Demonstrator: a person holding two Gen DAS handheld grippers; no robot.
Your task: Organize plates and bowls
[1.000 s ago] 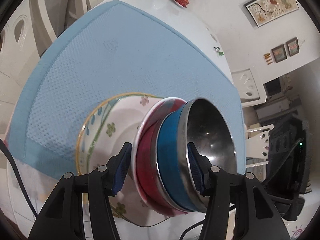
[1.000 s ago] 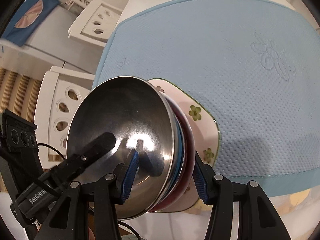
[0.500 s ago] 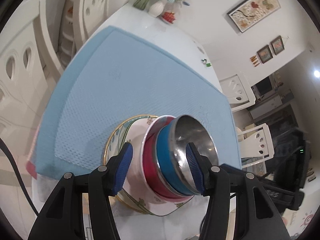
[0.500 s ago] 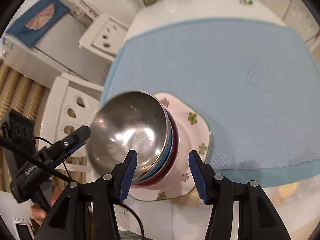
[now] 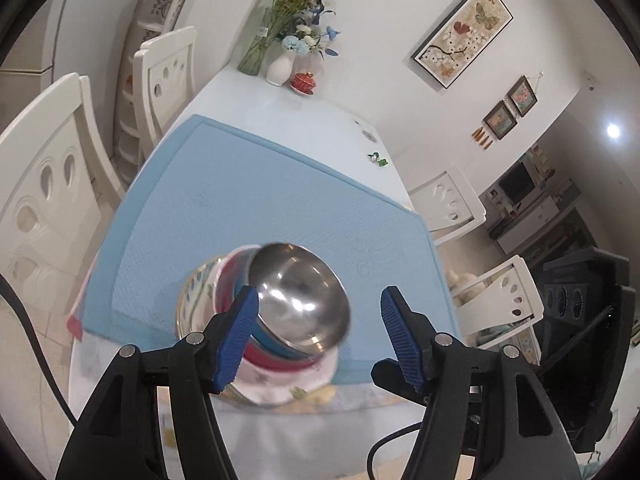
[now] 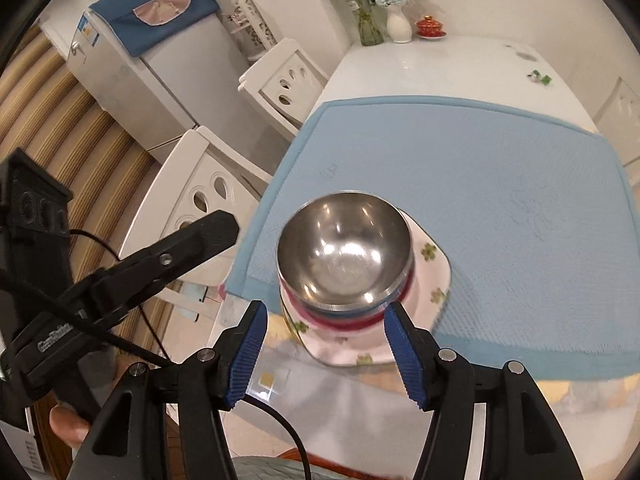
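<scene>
Left wrist view: the left gripper (image 5: pixel 316 336) has its blue pads spread and its jaws are opening, with nothing pinched; a second ago those pads bracketed the nested bowls close up, and now the stack sits lower and smaller in the picture, beyond the fingertips. The right wrist view tells the same of the right gripper (image 6: pixel 324 350): its jaws are opening too, and its pads stand apart from the rim they straddled a second ago, with no contact that I can see.

Just past the tips stands the stack itself. The steel bowl (image 6: pixel 344 254) is on top, nested in a blue bowl (image 5: pixel 276 350), which sits in a red bowl (image 6: pixel 340 322), all resting on the flowered plate (image 6: pixel 430 276). The plate lies at the near edge of the blue mat (image 6: pixel 500 184), partly overhanging onto the white table (image 6: pixel 420 64).

Farther out, white chairs (image 5: pixel 48 184) line the left side of the table, and a vase of flowers (image 5: pixel 280 68) with a small red cup (image 5: pixel 304 82) beside it stands at the far end.

Both tools have let go and backed away upward, so the stack looks finished: every dish in view is gathered into one pile. Nothing else to sort is visible on the mat, so the task seems at or near its end.
</scene>
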